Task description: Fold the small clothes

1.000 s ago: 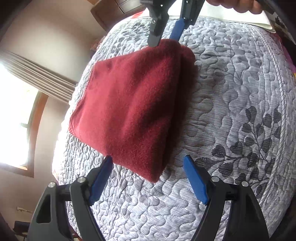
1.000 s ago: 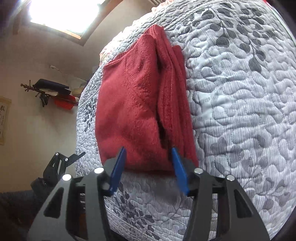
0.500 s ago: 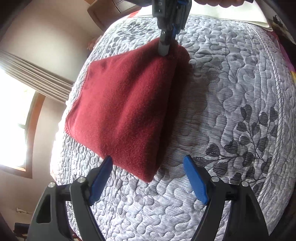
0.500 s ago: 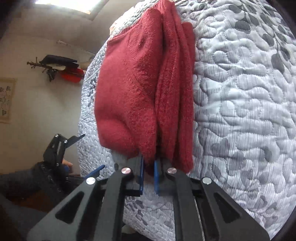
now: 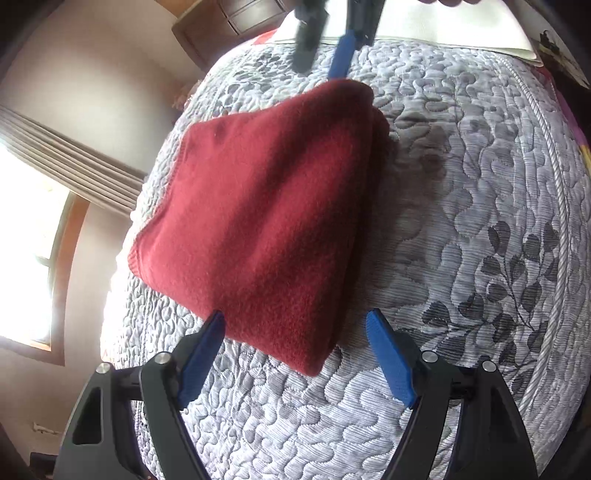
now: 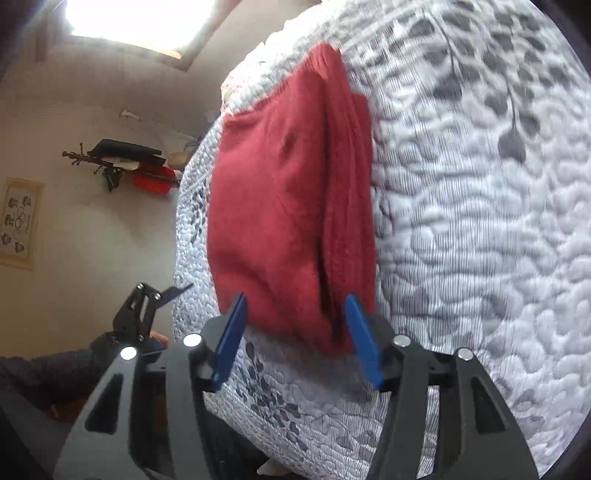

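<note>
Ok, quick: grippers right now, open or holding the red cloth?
Left gripper: open, holding nothing, red cloth corner between its fingers.
Right gripper: open, not gripping the cloth.

A grey-and-white quilted bedspread (image 5: 461, 206) with a dark leaf print covers the bed — beyond its far end stand a white pillow (image 5: 443, 33) and a wooden cabinet (image 5: 225, 26). A bright window (image 5: 26, 251), pleated curtain (image 5: 70, 162), wall hook rack (image 6: 122, 162) and framed picture (image 6: 18, 221) line the walls

Left hand-held gripper (image 5: 295, 354) and right hand-held gripper (image 6: 295, 332) both spread wide.
</note>
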Tool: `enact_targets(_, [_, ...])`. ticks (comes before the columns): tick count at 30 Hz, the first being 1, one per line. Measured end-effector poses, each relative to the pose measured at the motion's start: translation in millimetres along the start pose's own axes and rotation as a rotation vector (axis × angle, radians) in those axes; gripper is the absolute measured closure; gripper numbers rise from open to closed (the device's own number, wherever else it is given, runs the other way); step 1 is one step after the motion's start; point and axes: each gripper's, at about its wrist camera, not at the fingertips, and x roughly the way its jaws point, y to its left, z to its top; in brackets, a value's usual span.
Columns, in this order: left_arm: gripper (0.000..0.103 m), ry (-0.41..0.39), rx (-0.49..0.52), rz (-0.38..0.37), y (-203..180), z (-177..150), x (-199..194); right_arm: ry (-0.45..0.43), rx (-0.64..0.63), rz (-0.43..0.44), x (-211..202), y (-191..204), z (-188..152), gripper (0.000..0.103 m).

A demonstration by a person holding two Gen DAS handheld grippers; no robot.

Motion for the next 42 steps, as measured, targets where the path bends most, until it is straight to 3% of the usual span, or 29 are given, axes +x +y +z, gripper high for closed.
enact_targets(5, [0.024, 0.003, 0.028, -0.001, 2, 12, 18, -0.064, -0.013, -0.039, 17, 8, 51, 0.046])
enact_targets(9, [0.024, 0.000, 0.052, -0.010, 0, 19, 30, -0.044, -0.013, -0.070, 55, 2, 86, 0.051])
enact_targets(10, [0.024, -0.002, 0.057, -0.013, -1, 20, 32, -0.031, -0.006, -0.067, 64, 0, 92, 0.060])
enact_targets(11, [0.024, -0.001, 0.062, -0.019, -1, 21, 34, -0.015, 0.005, -0.057, 65, -9, 96, 0.094])
enact_targets(12, [0.024, 0.003, 0.066, -0.026, 0, 21, 39, -0.022, 0.008, -0.058, 66, -11, 99, 0.096])
enact_targets(15, [0.024, 0.017, 0.076, -0.044, -3, 22, 51, -0.087, -0.013, -0.095, 50, -15, 102, 0.096])
enact_targets(17, [0.022, 0.019, 0.071, -0.055, -3, 22, 56, -0.075, 0.031, -0.147, 56, -32, 106, 0.096])
enact_targets(20, [0.021, 0.024, 0.076, -0.067, -3, 25, 61, -0.044, 0.076, -0.111, 64, -47, 105, 0.092])
enact_targets(22, [0.021, 0.020, 0.075, -0.078, 3, 25, 55, -0.078, 0.064, -0.090, 48, -37, 102, 0.081])
enact_targets(24, [0.021, -0.005, 0.043, -0.083, 14, 24, 41, -0.118, 0.035, -0.095, 27, -21, 91, 0.080])
enact_targets(26, [0.021, -0.032, -0.025, -0.079, 33, 21, 27, -0.120, -0.010, -0.050, 13, -2, 72, 0.080])
enact_targets(28, [0.021, -0.044, -0.123, -0.086, 56, 18, 21, -0.050, -0.036, -0.004, 22, 11, 52, 0.080])
enact_targets(30, [0.021, -0.051, -0.225, -0.095, 82, 16, 22, 0.032, -0.062, -0.010, 47, 15, 33, 0.080])
enact_targets(31, [0.021, -0.054, -0.265, -0.098, 94, 15, 26, 0.072, -0.059, -0.048, 63, 10, 27, 0.083])
enact_targets(32, [0.021, -0.055, -0.298, -0.112, 105, 14, 31, 0.084, -0.042, -0.096, 72, -3, 22, 0.095])
enact_targets(33, [0.021, -0.053, -0.339, -0.133, 117, 13, 38, 0.077, -0.023, -0.134, 75, -20, 18, 0.103])
enact_targets(36, [0.021, -0.042, -0.517, -0.195, 157, 5, 57, 0.034, 0.122, -0.031, 66, -56, 11, 0.103])
enact_targets(40, [0.020, 0.012, -0.784, -0.216, 208, -11, 89, 0.014, 0.087, -0.038, 51, -35, 5, 0.102])
enact_targets(42, [0.020, 0.078, -0.889, -0.204, 210, -20, 102, -0.031, 0.066, -0.012, 35, -18, 4, 0.091])
